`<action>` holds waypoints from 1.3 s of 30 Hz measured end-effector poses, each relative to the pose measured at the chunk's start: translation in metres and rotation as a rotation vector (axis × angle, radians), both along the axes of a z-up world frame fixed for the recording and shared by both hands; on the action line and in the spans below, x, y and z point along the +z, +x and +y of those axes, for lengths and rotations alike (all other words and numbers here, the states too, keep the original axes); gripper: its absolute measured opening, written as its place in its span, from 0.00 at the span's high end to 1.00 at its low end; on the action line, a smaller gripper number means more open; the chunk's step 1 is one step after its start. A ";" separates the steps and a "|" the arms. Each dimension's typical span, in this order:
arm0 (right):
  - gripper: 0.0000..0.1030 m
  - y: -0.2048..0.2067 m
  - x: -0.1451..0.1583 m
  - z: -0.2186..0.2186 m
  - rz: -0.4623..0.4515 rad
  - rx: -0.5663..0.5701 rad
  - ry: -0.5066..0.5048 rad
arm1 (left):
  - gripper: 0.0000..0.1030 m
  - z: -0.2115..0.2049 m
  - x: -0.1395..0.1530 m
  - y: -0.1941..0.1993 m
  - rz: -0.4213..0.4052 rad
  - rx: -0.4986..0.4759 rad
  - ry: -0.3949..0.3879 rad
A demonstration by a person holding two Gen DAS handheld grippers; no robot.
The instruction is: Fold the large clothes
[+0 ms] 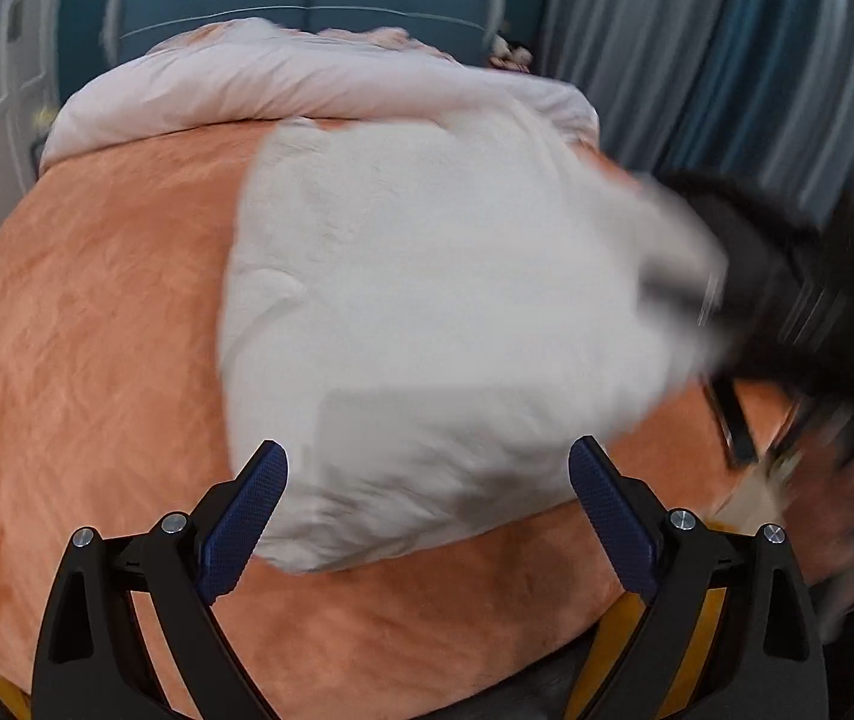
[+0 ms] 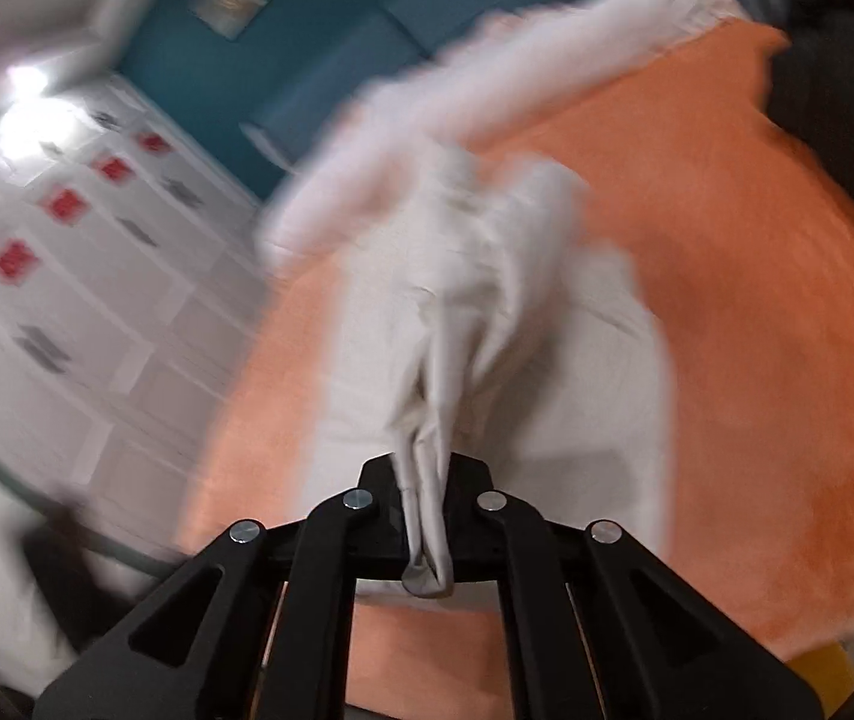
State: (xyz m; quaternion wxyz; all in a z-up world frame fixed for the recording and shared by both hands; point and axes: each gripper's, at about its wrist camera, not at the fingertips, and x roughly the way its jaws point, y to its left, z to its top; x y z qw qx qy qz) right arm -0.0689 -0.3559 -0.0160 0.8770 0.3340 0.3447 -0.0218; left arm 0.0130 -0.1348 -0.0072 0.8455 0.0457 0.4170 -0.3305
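Right gripper (image 2: 425,480) seen clamped on bunched fold of white garment (image 2: 457,300); cloth pinched between black jaws, loose end hanging below them. Garment drawn up from orange bedspread (image 2: 757,330), rest spread flat beneath. White quilt (image 2: 547,72) heaped at far end. Teal wall (image 2: 319,60) and white cabinet doors (image 2: 97,300), possibly red-marked, blurred at left.

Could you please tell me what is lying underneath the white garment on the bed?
The white garment lies on an orange blanket, which shows all around it. Whatever lies under its middle is covered.
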 end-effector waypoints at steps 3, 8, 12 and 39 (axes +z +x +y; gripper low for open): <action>0.96 -0.002 -0.084 -0.015 0.200 -0.058 0.057 | 0.10 0.016 -0.005 0.022 0.015 0.097 0.024; 0.78 -0.009 -0.067 -0.026 0.198 -0.083 0.107 | 0.10 0.027 -0.016 0.065 0.084 0.234 0.038; 0.64 -0.017 -0.027 -0.046 0.107 -0.138 0.095 | 0.10 0.034 -0.023 0.099 0.183 0.270 -0.030; 0.56 0.067 -0.065 -0.112 0.158 -0.163 0.257 | 0.05 0.021 -0.075 0.165 0.383 0.287 -0.158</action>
